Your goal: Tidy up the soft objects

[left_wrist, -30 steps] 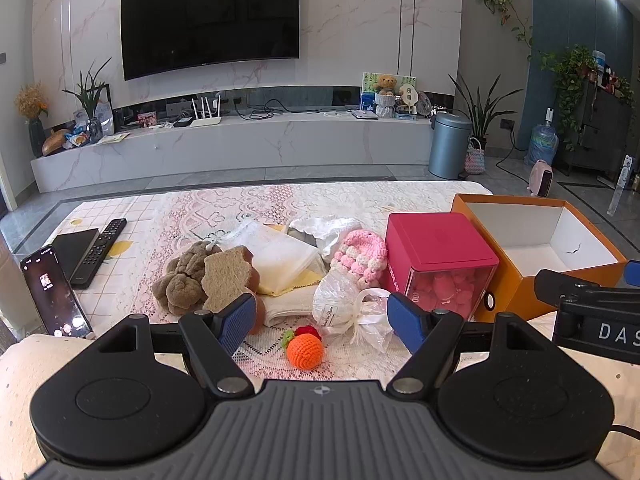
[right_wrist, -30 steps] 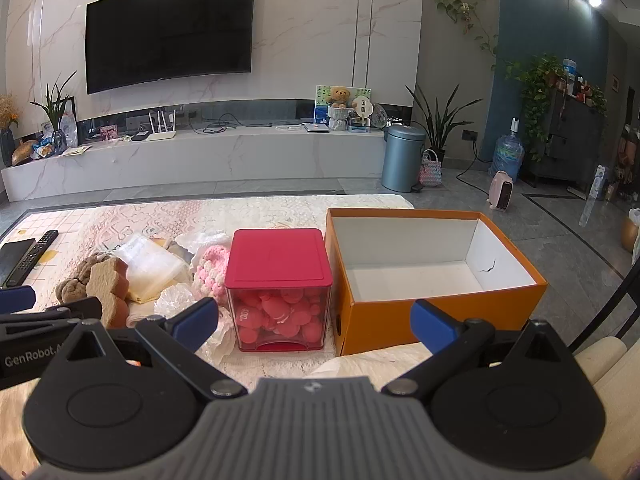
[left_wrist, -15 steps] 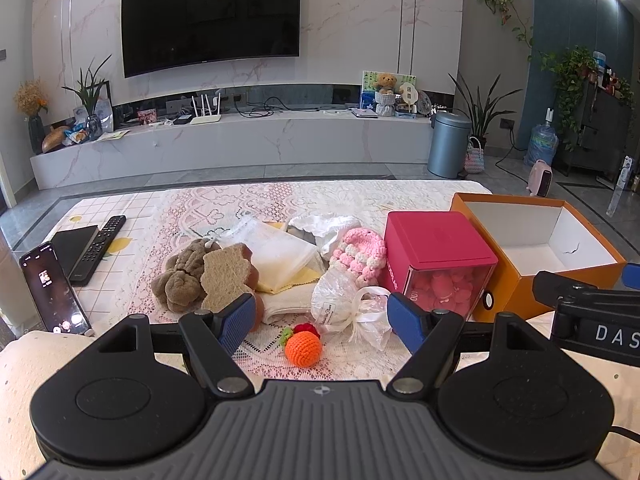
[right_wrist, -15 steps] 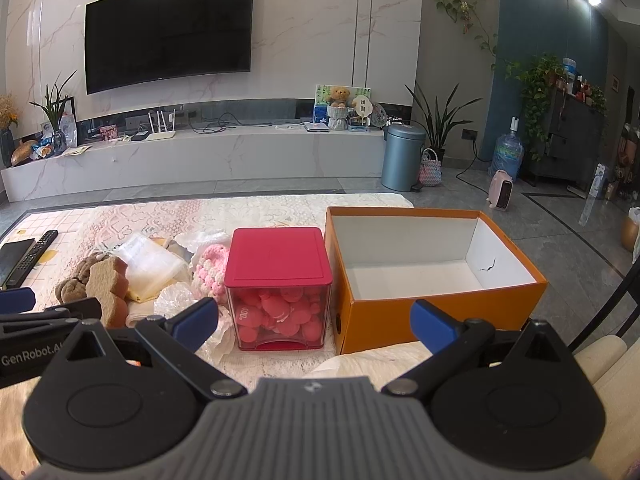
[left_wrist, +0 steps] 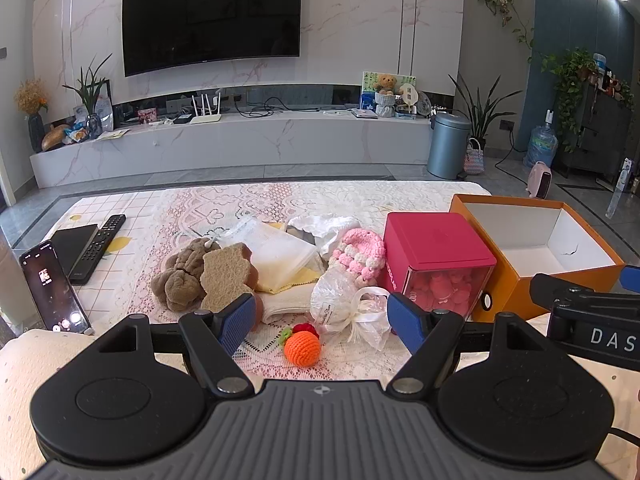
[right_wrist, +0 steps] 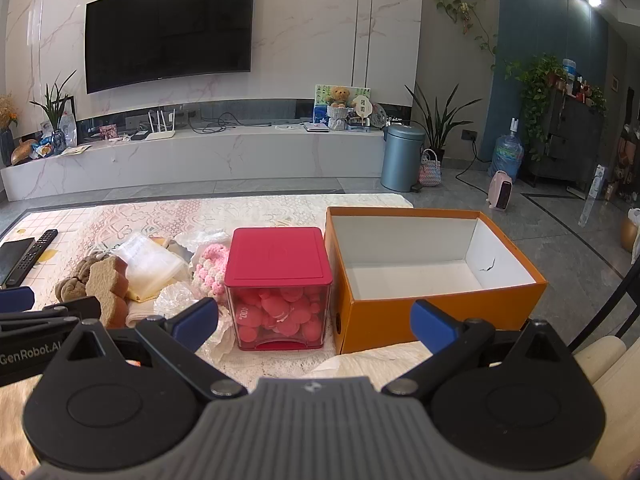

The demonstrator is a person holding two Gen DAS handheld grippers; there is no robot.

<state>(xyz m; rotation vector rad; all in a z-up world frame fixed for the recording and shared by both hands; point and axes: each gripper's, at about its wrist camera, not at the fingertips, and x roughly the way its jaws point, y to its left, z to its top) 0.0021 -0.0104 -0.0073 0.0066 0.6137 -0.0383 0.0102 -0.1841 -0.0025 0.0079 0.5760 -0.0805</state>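
A pile of soft things lies on the lace-covered table: a brown plush (left_wrist: 182, 276), a tan bear-shaped sponge (left_wrist: 226, 272), folded cloths (left_wrist: 280, 252), a pink crochet piece (left_wrist: 360, 254), a clear gift bag (left_wrist: 340, 304) and an orange crochet ball (left_wrist: 303, 348). An open, empty orange box (right_wrist: 432, 272) stands at the right, beside a clear box with a red lid (right_wrist: 280, 288) full of pink puffs. My left gripper (left_wrist: 322, 322) is open and empty just short of the ball. My right gripper (right_wrist: 314, 320) is open and empty before the two boxes.
A phone (left_wrist: 54, 286), a tablet (left_wrist: 74, 242) and a remote (left_wrist: 100, 246) lie at the table's left. A cream cushion (left_wrist: 24, 364) runs along the near edge. A TV wall, a bin (left_wrist: 446, 146) and plants stand beyond the table.
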